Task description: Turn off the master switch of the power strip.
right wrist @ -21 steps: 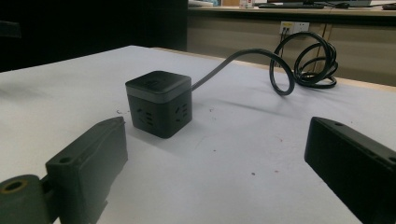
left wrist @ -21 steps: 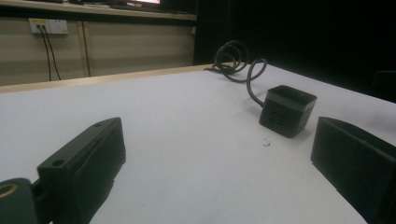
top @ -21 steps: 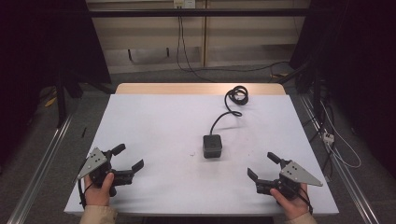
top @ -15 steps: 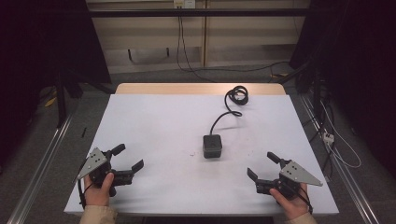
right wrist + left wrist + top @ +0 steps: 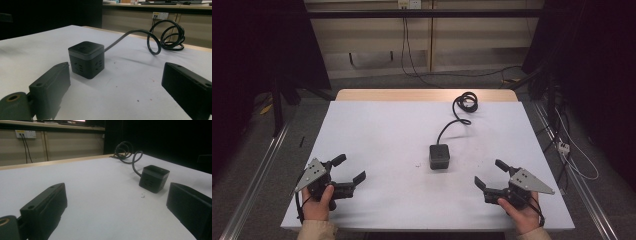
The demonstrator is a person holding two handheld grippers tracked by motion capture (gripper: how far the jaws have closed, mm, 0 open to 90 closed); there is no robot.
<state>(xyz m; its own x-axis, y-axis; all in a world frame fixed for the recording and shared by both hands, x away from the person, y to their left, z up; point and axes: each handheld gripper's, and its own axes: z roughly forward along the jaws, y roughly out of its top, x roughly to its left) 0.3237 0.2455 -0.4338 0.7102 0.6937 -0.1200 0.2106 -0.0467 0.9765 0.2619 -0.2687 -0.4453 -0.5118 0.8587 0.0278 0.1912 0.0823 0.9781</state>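
high view is showing almost nothing changing from the frames a moment earlier: both grippers are staying parked near the table's front edge, the left gripper at about 8 o'clock and the right gripper at about 4 o'clock from the black socket cube. both are holding their jaws spread, gripping nothing. the cube is sitting just right of centre, untouched, its cable coiling toward 12 o'clock. judging by this stillness, the reach for the cube is not yet starting.
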